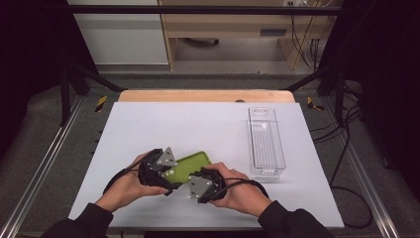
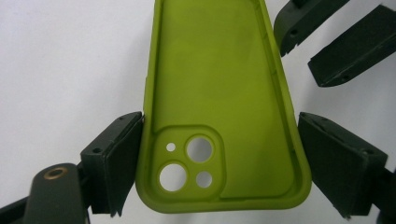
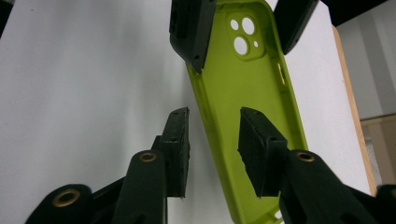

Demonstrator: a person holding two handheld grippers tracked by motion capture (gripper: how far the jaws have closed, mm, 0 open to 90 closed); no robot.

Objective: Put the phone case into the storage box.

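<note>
phone case: near end hidden under both grippers in high view | far end cut by top edge in left gripper view | clear bin: contents too faint to tell

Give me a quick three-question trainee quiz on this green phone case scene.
1. True or false: the phone case lies inside the clear bin.
2. Which end of the case do the left tongs straddle? A: the camera-cutout end. B: the plain end.
3. Fill in: the right tongs straddle one side ___ of the case.
Key: 1 false; 2 A; 3 wall.
</note>
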